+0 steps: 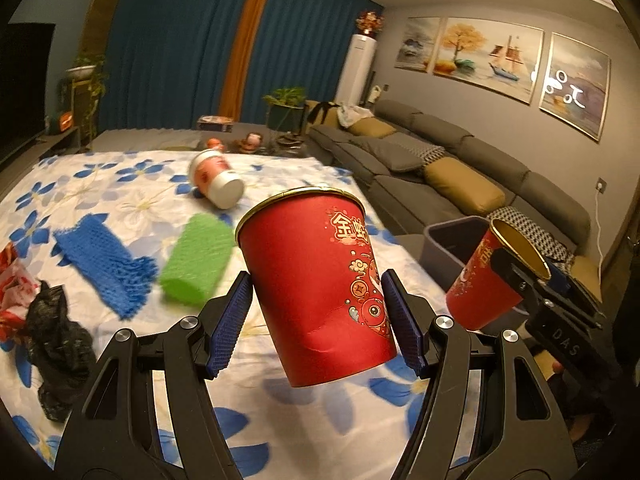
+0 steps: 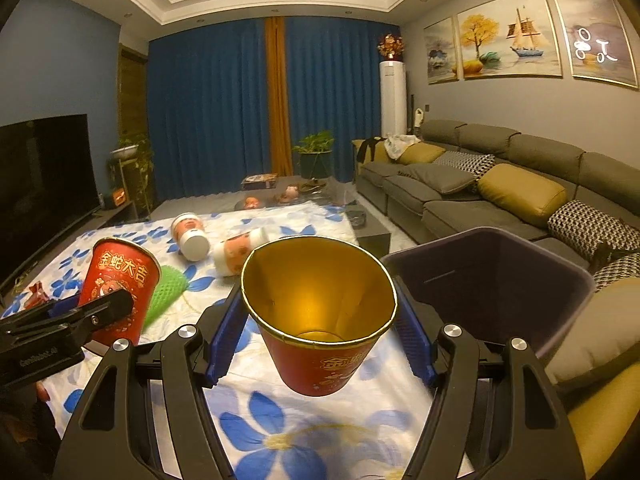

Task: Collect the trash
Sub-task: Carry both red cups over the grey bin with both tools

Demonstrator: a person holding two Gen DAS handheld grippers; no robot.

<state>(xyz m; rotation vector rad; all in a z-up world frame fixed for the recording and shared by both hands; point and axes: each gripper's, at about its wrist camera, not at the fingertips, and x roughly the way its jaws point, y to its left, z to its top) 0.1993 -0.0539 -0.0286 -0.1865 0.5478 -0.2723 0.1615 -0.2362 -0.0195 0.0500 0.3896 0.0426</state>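
Two hand-held grippers each carry a red paper cup above a table covered with a white cloth [image 1: 120, 184] printed with blue flowers.

The left gripper [image 1: 316, 320] clamps a red paper cup [image 1: 316, 280] between its blue ribbed pads [image 1: 230, 320]. The pads press on the cup's lower half from both sides, and the wall shows a small dent near the base. The cup stands nearly upright, tipped slightly, with its gold rim well above the fingertips and its base hanging just below them, off the cloth.

The right gripper [image 2: 320, 332] grips a second red cup [image 2: 320, 320] the same way, one blue pad on each side of the wall. This cup tilts its mouth toward the camera, so the gold lining inside is plain. It hangs over the cloth's right edge, just beside a dark grey bin [image 2: 500, 280] that stands off that edge, next to a grey sofa [image 2: 480, 200].

Each gripper appears in the other's view, holding its cup, the two cups apart.

On the cloth behind them lie a green mesh sleeve [image 1: 196, 264] and a blue mesh sleeve [image 1: 104, 264] toward the middle, and a white and pink cup [image 1: 216, 180] on its side nearer the far edge. The right view shows another such cup [image 2: 240, 252] beside it. A crumpled black bag [image 1: 56, 344] and a red wrapper [image 1: 12, 292] sit at the left edge.
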